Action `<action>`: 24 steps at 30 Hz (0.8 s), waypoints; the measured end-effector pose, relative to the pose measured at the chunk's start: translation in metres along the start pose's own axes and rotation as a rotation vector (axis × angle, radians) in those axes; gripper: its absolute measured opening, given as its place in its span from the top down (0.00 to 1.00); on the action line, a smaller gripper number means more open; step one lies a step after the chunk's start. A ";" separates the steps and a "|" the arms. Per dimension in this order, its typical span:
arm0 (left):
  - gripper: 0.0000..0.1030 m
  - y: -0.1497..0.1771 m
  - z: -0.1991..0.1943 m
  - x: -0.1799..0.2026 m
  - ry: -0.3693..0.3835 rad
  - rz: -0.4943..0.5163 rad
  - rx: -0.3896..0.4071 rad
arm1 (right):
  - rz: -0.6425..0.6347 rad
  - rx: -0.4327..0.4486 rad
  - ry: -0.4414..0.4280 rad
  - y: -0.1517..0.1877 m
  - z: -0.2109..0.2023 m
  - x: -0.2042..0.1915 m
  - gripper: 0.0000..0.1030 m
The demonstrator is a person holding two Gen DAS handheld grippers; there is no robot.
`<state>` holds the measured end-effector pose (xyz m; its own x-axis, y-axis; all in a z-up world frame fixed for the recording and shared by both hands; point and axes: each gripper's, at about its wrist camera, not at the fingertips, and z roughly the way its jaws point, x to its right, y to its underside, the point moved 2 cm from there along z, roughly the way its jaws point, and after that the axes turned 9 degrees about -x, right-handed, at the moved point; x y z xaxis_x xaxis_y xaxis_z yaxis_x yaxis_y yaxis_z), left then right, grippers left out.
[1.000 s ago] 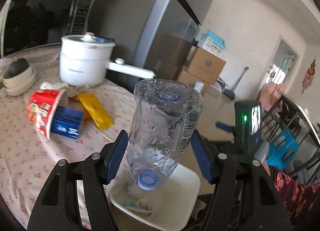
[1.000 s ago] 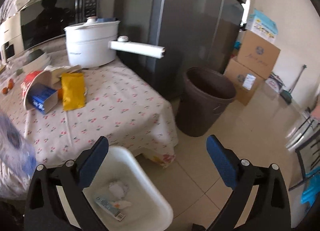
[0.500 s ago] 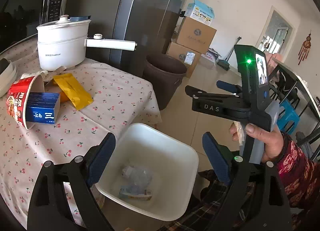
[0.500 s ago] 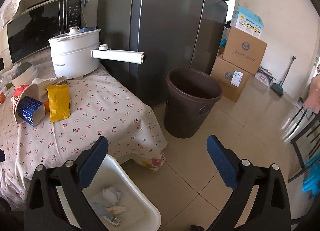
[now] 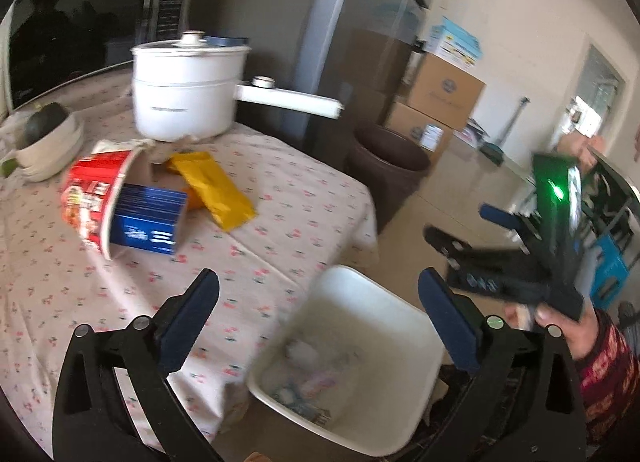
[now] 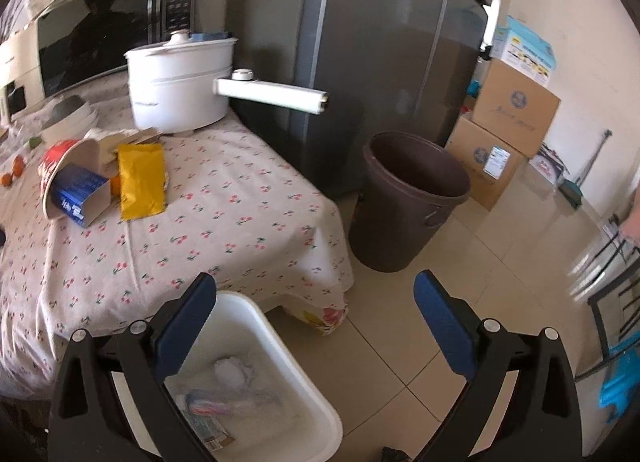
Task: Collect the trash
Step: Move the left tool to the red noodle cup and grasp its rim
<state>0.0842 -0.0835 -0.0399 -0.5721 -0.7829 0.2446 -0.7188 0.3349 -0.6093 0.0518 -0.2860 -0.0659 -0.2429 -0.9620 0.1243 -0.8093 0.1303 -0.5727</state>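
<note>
My left gripper (image 5: pixel 318 286) hangs over the near table edge and the white bin (image 5: pixel 400 302), its jaws opening with nothing between them. Inside the bin lie a crumpled clear bottle (image 6: pixel 228 402), a white paper wad (image 6: pixel 234 372) and a small wrapper. On the cherry-print cloth a red noodle cup (image 5: pixel 92 198) lies on its side with a blue box (image 5: pixel 148 222) in its mouth, and a yellow packet (image 5: pixel 212 190) lies beside them. My right gripper (image 6: pixel 316 286) stands open and empty above the bin's right rim (image 6: pixel 280 342) and the floor.
A white pot (image 5: pixel 184 90) with a long handle stands at the table's back, a bowl (image 5: pixel 48 142) to its left. A brown trash can (image 6: pixel 408 198) stands on the tiled floor by the fridge, with cardboard boxes (image 6: pixel 512 110) behind it. A hand (image 5: pixel 560 326) holds the right gripper's handle.
A second ago my left gripper held the clear bottle above the bin. The bottle has dropped into the bin and the left jaws have spread wide. The right gripper stays open.
</note>
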 end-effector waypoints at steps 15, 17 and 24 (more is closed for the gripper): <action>0.07 -0.050 0.001 -0.091 -0.274 -0.143 0.073 | -0.122 -0.040 -0.060 0.005 0.004 -0.043 0.07; 0.07 -0.055 0.004 -0.103 -0.296 -0.162 0.067 | -0.136 -0.048 -0.066 0.006 0.006 -0.048 0.07; 0.07 -0.072 0.031 -0.137 -0.389 -0.154 0.004 | -0.165 -0.074 -0.081 0.005 0.013 -0.061 0.07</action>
<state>0.2264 -0.0171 -0.0532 -0.2656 -0.9636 0.0300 -0.7822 0.1972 -0.5910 0.0697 -0.2302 -0.0871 -0.0625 -0.9876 0.1438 -0.8726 -0.0159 -0.4882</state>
